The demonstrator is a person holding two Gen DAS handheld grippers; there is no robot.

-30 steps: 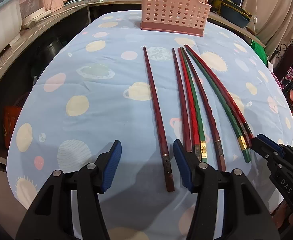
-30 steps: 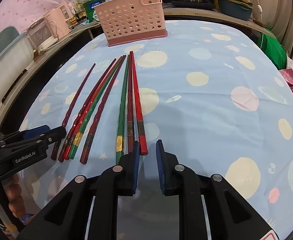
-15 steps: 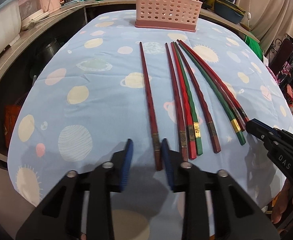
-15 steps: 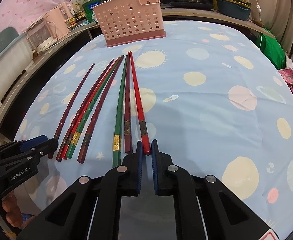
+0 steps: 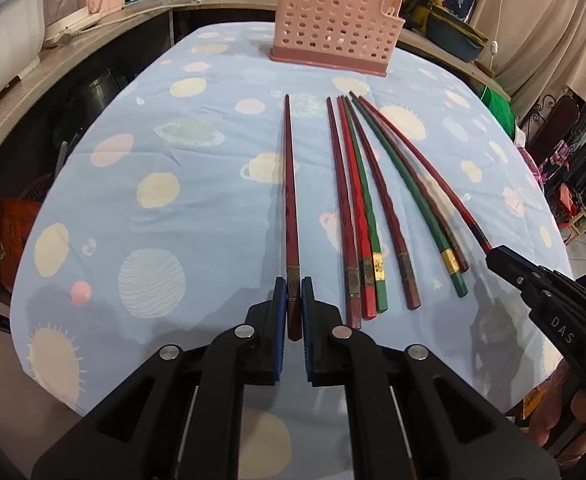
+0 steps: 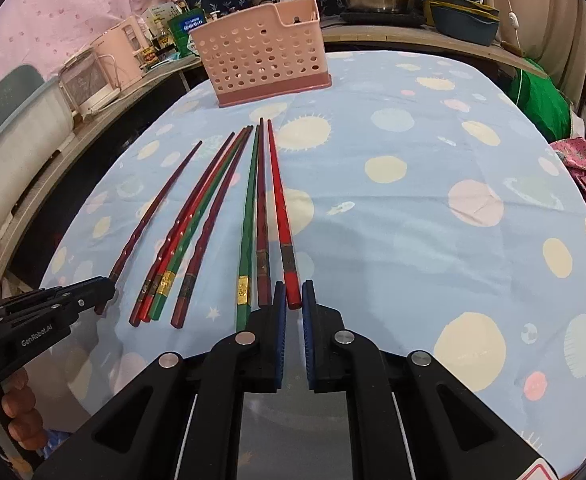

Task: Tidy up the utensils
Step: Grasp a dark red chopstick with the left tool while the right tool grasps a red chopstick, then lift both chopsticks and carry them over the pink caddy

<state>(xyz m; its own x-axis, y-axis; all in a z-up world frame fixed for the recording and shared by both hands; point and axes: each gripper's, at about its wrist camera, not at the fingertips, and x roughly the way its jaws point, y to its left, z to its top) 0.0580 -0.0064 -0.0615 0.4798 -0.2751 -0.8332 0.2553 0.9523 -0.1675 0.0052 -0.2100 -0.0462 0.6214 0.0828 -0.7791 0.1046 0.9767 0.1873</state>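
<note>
Surface under a blue planet-print cloth; pink perforated basket upright at its far edge, chopsticks fanned out well short of it. Left tongs clenched on the handle end of the lone dark-red chopstick, apart from the rest. Right tongs nearly closed around the butt of the outermost red chopstick; cannot tell if gripped.
</note>
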